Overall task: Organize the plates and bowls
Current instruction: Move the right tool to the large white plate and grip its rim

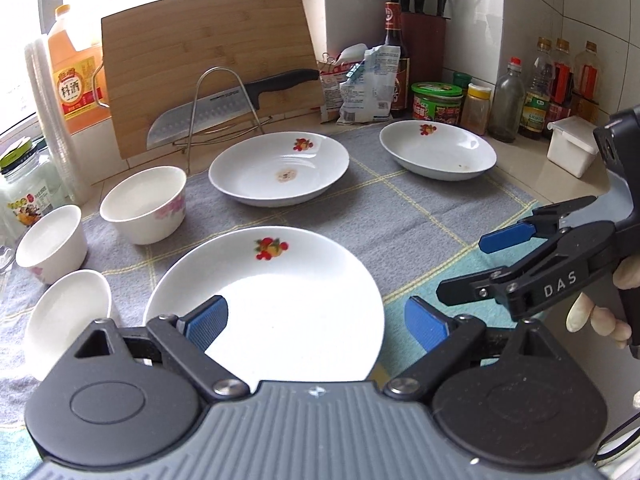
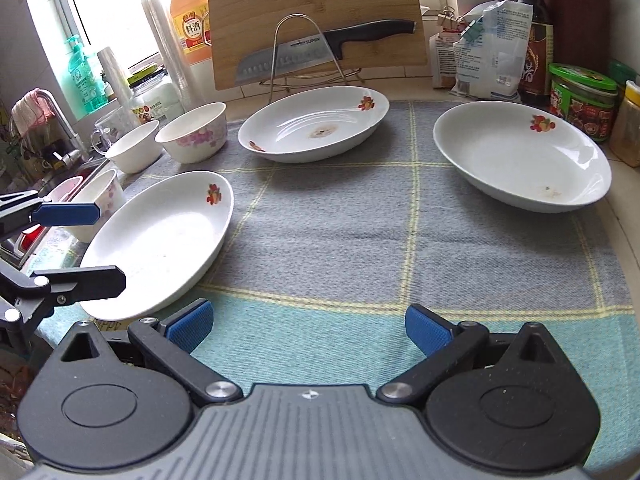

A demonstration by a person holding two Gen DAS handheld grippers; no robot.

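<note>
Left gripper (image 1: 316, 322): jaws wide apart, nothing between the blue pads; it hangs over the near rim of the nearest plate.
Right gripper (image 2: 308, 326): jaws wide apart and empty, above the bare teal band of the cloth.
Cloth (image 2: 400, 220): grey and teal with thin yellow check lines, spread flat over the counter; every plate sits on it.
Nearest plate (image 1: 264, 300): white, with a fruit print near its far rim, at the front left of the cloth.
Bowls: a tilted small white bowl (image 1: 66, 312) lies left of that plate; behind it stand a second white bowl (image 1: 52, 242) and a pink-flowered bowl (image 1: 144, 204), all upright and near one another.
Middle plate (image 1: 280, 168): further back, with a brownish stain at its centre.
Right plate (image 1: 438, 150): well apart from the middle one, near the jars.
Counter back: a bamboo cutting board (image 1: 208, 64) leans on the wall, and a knife (image 1: 224, 108) rests in a wire stand in front of it.
Right corner: white tiled wall (image 1: 540, 8), a knife block (image 1: 424, 36), sauce bottles and jars.
Left side: a bright window (image 2: 112, 8), a faucet (image 2: 60, 120) and a sink edge.
</note>
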